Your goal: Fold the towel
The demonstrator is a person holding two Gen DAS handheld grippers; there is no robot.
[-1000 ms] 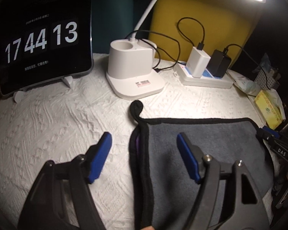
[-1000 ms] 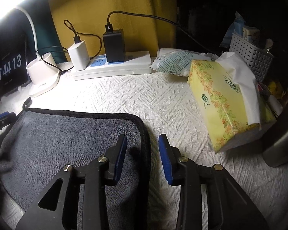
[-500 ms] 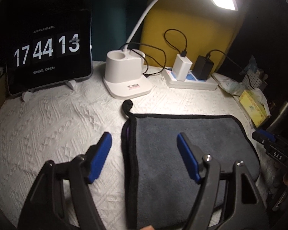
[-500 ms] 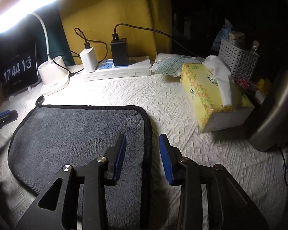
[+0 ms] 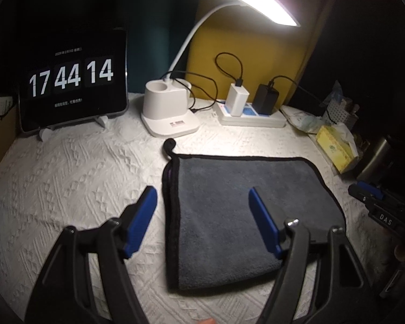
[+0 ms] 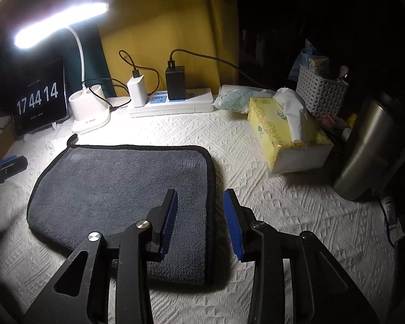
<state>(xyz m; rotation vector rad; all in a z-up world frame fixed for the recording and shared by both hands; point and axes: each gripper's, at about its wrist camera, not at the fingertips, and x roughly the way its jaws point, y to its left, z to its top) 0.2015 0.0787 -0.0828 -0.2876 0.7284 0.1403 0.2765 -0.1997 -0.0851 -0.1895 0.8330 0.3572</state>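
A grey towel (image 5: 245,205) with black edging lies folded flat on the white textured tablecloth (image 5: 75,178); it also shows in the right wrist view (image 6: 121,189). A black hanging loop sticks out at its far left corner. My left gripper (image 5: 202,208) is wide open and empty, raised over the towel's left edge. My right gripper (image 6: 199,213) is open and empty, raised over the towel's right edge. Each gripper shows at the edge of the other's view.
A tablet clock (image 5: 73,78), a white lamp base (image 5: 167,110) and a power strip (image 5: 251,116) with chargers stand along the back. A yellow tissue box (image 6: 286,132), a white basket (image 6: 321,91) and a metal container (image 6: 370,145) stand at the right.
Both grippers have pulled back and up from the towel, so more of it and of the table shows. The towel lies still. The clock changed from 13 to 14.
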